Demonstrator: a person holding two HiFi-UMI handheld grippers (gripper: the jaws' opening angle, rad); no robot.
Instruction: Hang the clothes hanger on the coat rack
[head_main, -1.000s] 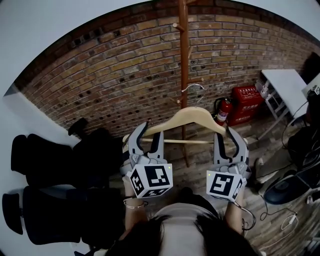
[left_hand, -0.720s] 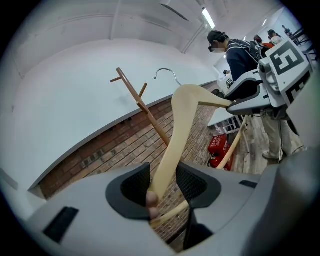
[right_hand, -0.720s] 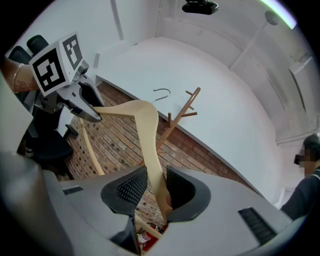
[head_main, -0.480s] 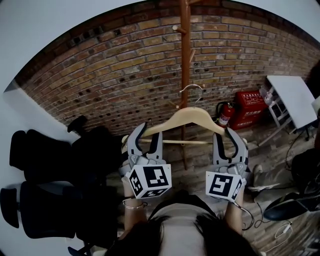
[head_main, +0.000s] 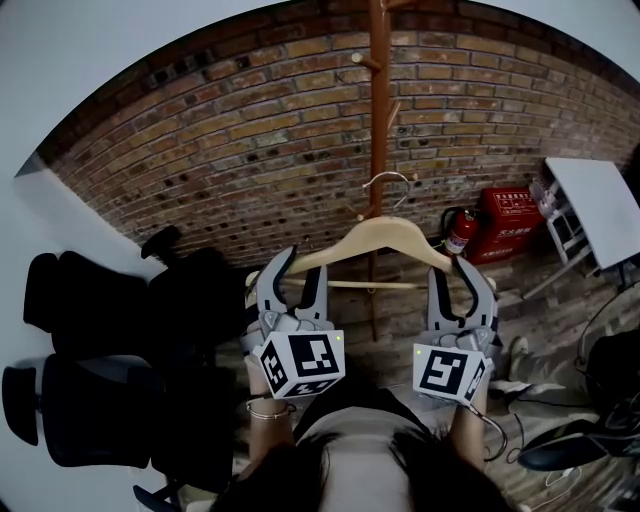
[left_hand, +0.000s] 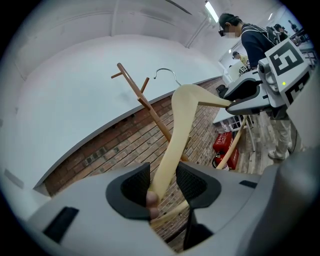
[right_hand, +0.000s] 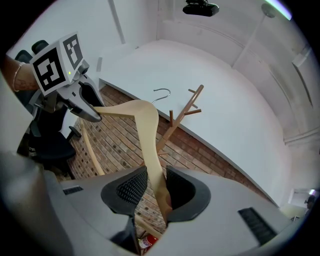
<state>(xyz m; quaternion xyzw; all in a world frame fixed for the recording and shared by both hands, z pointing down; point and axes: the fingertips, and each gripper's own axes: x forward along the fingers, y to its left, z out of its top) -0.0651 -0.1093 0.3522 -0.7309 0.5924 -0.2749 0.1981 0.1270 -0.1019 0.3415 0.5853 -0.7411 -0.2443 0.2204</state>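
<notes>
- Head view: wooden clothes hanger (head_main: 385, 240) is held level in front of the person, one gripper at each end, just in front of the coat rack (head_main: 377, 120).
- Left gripper (head_main: 300, 268): jaws nearly closed, clamped on the hanger's left arm end. In the left gripper view (left_hand: 163, 182) the wood (left_hand: 182, 115) sits squeezed between the two black pads.
- Right gripper (head_main: 450, 270): jaws likewise pinched on the right arm end, wood filling the narrow gap in the right gripper view (right_hand: 156, 187).
- Both tips of the hanger are hidden inside the jaws; the lower crossbar shows only in part between the grippers.
- Metal hook (head_main: 388, 180) overlaps the rack pole in the head view, so contact can't be read there. In both gripper views the hook (left_hand: 167, 75) stands apart from the pegs, resting on none.
- Rack top is cut off by the frame edge; its lower pole and base are hidden behind the hanger.
- Person's hands are mostly hidden under the marker cubes; a bracelet shows at the left wrist.
- Red fire extinguisher (head_main: 460, 232) stands beside a red box (head_main: 510, 222) at the brick wall (head_main: 230, 150); box contents can't be seen.
- Black office chairs (head_main: 90, 310) at left and a white table (head_main: 595, 205) at right, the table cut off by the frame.
- Another person (left_hand: 255, 40) stands in the background of the left gripper view, partly hidden by the right gripper (left_hand: 245, 97).
</notes>
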